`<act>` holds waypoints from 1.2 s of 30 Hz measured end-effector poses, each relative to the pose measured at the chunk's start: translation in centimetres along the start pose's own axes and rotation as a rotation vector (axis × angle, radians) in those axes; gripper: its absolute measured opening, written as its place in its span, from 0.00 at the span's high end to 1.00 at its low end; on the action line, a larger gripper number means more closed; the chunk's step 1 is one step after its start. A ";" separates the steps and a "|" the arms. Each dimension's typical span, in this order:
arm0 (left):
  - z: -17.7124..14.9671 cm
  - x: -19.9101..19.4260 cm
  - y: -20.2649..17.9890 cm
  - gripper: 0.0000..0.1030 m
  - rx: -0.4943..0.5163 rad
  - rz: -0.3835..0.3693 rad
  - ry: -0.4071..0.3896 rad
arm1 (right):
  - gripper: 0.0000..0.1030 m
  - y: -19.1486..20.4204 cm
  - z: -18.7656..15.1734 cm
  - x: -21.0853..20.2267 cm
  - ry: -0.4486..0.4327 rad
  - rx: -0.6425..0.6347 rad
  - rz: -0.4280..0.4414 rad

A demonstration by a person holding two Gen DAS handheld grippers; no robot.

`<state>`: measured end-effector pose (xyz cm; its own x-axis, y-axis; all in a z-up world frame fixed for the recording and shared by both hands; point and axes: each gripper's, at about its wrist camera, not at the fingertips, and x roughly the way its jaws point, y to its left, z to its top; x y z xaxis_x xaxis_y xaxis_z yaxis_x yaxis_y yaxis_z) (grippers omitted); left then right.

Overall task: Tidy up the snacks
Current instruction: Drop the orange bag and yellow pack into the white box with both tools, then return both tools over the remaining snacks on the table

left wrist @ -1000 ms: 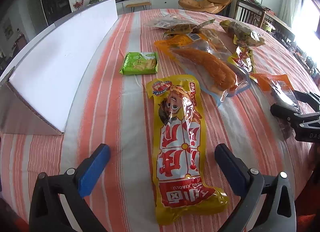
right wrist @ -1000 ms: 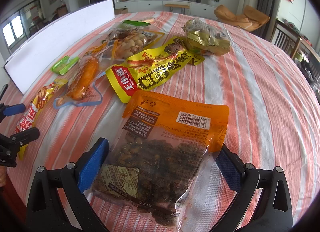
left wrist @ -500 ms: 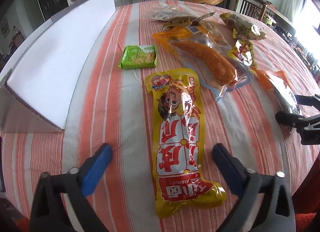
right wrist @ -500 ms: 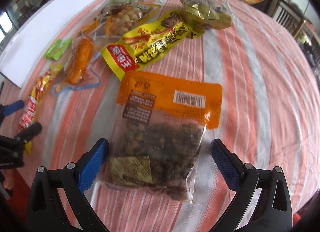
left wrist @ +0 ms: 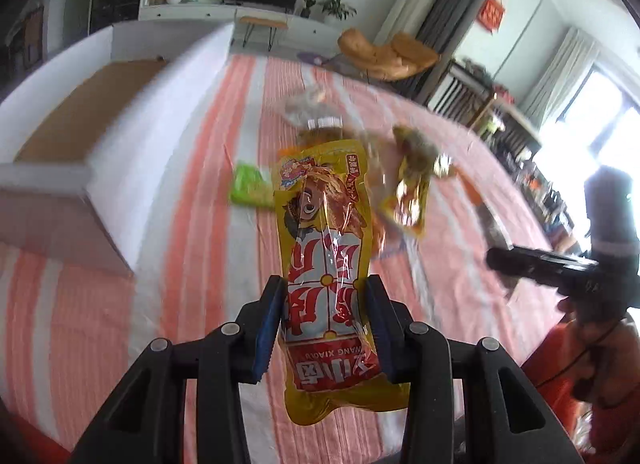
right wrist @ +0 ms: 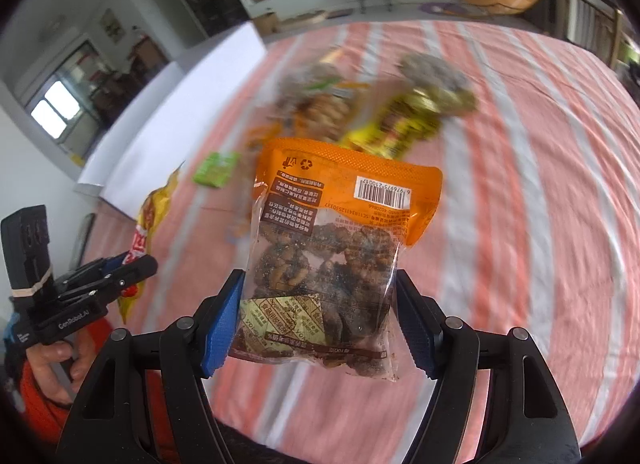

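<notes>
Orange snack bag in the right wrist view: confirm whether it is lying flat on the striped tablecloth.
No: the orange snack bag is pinched between the right gripper pads and hangs clear above the striped tablecloth.

Snack pile [left wrist: 360, 152] mid-table [left wrist: 460, 264], open box [left wrist: 80, 132] left of it, small packet [left wrist: 250, 188] between.

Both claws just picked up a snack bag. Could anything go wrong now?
Maybe. The left gripper pinches the long yellow packet near its bottom end, so the packet may swing or slip. The right gripper squeezes the orange bag across its clear part, which could crush the snacks inside.
</notes>
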<state>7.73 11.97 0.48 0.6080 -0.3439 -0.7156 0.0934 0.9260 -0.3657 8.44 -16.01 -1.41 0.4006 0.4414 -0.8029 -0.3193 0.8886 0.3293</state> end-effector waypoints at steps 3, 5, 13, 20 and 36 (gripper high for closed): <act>3.6 -3.2 2.6 0.60 -0.033 0.039 -0.073 | 0.28 5.5 4.1 -0.2 -0.029 -0.089 0.086; 6.4 -4.9 5.4 0.59 -0.050 0.127 -0.113 | 0.28 9.8 6.7 -0.6 -0.060 -0.147 0.144; 12.1 -5.9 16.7 0.13 -0.198 0.456 -0.127 | 0.05 27.5 18.0 5.3 -0.146 -0.323 0.387; 8.5 -7.4 16.1 0.10 -0.175 0.458 -0.195 | 0.05 25.4 19.5 8.0 -0.205 -0.199 0.435; -3.1 6.1 -2.0 0.08 0.113 0.173 0.098 | 0.05 -4.5 2.7 3.0 -0.152 -0.196 -0.292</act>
<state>8.80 7.56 -4.99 0.5438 -0.1868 -0.8182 0.0858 0.9822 -0.1673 13.37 -18.32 -3.95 0.6175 0.1995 -0.7609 -0.3249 0.9456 -0.0157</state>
